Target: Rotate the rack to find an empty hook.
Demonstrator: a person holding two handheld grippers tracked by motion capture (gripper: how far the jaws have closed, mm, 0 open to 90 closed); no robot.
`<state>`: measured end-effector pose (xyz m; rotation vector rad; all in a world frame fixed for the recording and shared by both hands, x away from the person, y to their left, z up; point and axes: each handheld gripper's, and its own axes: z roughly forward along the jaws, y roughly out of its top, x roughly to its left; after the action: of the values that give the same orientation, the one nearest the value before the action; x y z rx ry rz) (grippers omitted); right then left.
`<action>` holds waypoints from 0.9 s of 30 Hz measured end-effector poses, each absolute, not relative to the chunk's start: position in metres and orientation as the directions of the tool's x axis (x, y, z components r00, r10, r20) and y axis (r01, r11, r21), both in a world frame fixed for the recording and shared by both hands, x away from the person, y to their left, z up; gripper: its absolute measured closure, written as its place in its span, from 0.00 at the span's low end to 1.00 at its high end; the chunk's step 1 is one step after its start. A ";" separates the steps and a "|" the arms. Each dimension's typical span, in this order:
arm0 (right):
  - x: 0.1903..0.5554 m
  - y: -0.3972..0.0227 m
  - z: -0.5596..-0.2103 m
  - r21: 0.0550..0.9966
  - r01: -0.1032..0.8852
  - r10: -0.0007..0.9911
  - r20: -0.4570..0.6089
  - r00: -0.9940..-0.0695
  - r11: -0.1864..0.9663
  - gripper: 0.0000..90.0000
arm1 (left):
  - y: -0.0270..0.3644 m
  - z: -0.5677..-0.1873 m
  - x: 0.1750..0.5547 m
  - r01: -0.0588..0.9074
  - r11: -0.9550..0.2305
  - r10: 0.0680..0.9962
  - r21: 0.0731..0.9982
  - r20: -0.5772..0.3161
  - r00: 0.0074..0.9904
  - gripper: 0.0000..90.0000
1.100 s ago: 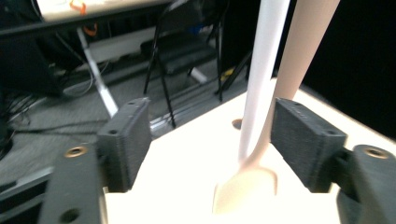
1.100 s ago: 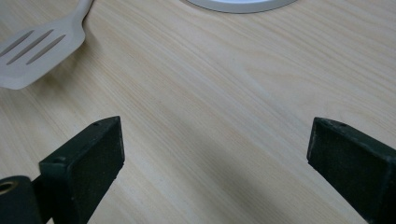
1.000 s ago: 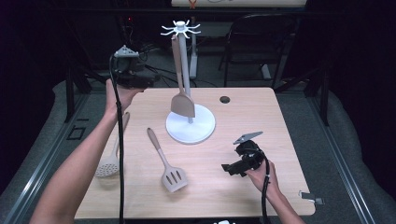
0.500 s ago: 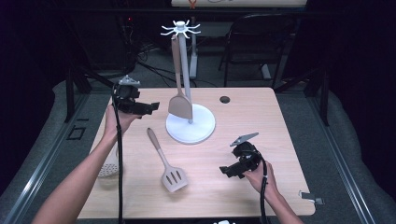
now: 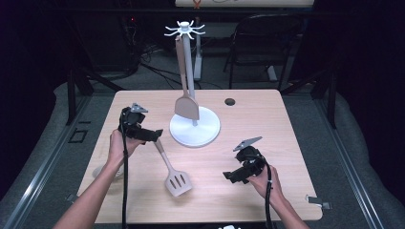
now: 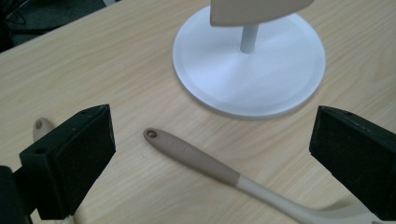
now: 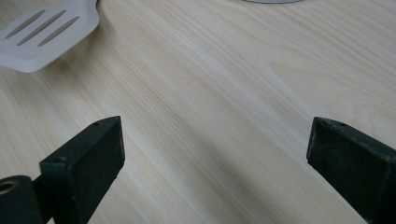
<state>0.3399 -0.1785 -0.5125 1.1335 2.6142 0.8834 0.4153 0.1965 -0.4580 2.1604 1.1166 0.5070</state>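
Now the left gripper, jaws just opened wide, hangs over the slotted spatula's handle; the right gripper gapes empty. Spatula looks light, stiff, slightly slick; grip mid-handle.

Overhead light falls evenly on the table, which reads bright against a near-black, underexposed surround. Shadows beneath the white stand base are soft and short. The high view is slightly soft; both gripper views render wood grain sharply, with near jaws slightly blurred.
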 end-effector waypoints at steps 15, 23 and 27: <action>0.338 -0.172 -0.514 0.569 0.606 0.692 0.087 -0.717 0.556 0.06 | 0.208 -0.492 0.399 0.631 -0.404 0.840 0.662 -0.004 0.542 0.00; 0.336 -0.167 -0.514 0.552 0.593 0.681 0.062 -0.730 0.586 0.15 | 0.211 -0.499 0.394 0.641 -0.370 0.842 0.672 -0.049 0.537 0.00; 0.336 -0.164 -0.516 0.550 0.589 0.686 0.040 -0.727 0.592 0.19 | 0.211 -0.500 0.391 0.644 -0.368 0.844 0.671 -0.050 0.534 0.00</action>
<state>0.3357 -0.1637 -0.5156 1.0680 2.6426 0.8153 0.3908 0.2105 -0.5001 2.1293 1.1989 0.4012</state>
